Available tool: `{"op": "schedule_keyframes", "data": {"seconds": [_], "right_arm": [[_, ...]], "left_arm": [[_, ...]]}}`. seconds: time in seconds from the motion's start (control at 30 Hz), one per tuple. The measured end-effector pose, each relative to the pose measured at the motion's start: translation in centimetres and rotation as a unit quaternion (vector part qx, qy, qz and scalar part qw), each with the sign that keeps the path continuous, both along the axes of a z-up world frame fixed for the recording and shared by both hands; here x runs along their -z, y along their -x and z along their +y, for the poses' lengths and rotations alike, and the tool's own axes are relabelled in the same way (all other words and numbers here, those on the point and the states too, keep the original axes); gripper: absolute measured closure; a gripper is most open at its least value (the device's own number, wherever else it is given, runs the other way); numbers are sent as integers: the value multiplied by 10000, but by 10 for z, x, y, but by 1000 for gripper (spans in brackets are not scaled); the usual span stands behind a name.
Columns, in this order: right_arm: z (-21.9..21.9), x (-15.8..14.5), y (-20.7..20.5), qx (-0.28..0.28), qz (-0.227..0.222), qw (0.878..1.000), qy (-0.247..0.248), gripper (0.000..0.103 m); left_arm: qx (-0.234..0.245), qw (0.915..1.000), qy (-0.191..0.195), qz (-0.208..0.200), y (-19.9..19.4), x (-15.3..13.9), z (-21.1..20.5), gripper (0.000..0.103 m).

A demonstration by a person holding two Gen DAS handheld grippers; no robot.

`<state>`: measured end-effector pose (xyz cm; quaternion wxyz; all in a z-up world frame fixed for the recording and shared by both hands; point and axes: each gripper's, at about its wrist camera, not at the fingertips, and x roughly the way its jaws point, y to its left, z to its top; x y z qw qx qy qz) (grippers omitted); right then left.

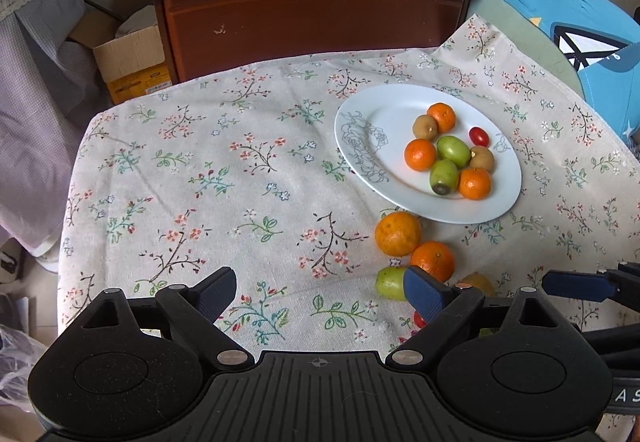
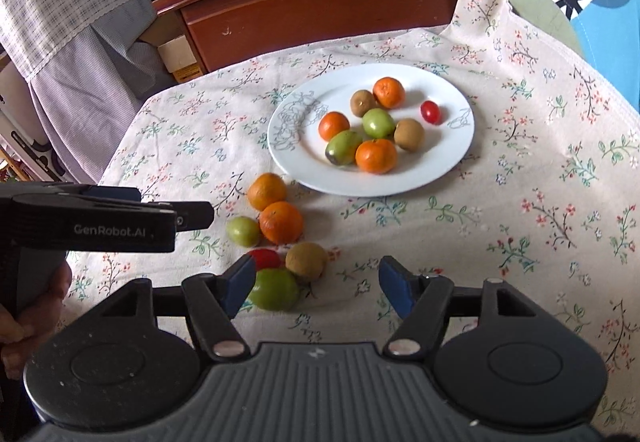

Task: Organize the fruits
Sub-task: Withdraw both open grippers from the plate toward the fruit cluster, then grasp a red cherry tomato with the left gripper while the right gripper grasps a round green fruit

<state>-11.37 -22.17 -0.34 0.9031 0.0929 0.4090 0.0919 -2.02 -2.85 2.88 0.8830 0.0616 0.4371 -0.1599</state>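
Both of your grippers stand released with nothing between the pads. The left gripper (image 1: 320, 292) hangs over bare cloth, its right pad just beside the small green fruit (image 1: 389, 284). The right gripper (image 2: 316, 284) hovers low over the loose pile, its left pad close against the large green fruit (image 2: 274, 289).

The plate (image 2: 420, 182) sits toward the far right part of the table and already carries eight fruits, bunched in its middle. Six more lie on the cloth (image 2: 520, 242) just off the plate's near edge: two oranges (image 2: 281, 223), the small green fruit, the large green one, a brown kiwi (image 2: 306, 260) and a red tomato (image 2: 265, 258), most of them touching a neighbour.

That touching is your main risk. Close on the large green fruit and the pad sliding in beside it will likely shove the tomato or the kiwi, and round fruit on a creased cloth rolls easily, perhaps toward the table's near edge. A tomato caught by a pad tip could also split.

Your two grippers are near each other here; reaching for the same cluster together, they could knock fingers.

On the plate, the free space is along the rim. Drop a fruit onto the crowded middle and it may bounce others over the low rim. Set each one down gently on a bare patch.
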Motion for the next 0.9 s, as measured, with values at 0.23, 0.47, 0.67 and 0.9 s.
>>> {"op": "schedule_keyframes", "data": {"seconds": [0.23,0.47,0.67,0.9], "right_arm": [[19,11,7,-282,91,9995,105,35],[27,17,6,-399,-31,9991,105,57],[30,21,0,-433,-67,9990,95,69],[25,16,4,-364,-15,9993,75,71]], "left_arm": [[-239,9997,-82,52,9,3,11,11],[-466,9984,-209,251,11,9,18,11],[-531,9977,-159,388,10,14,21,11],[-294,9989,-30,363,13,15,15,11]]}}
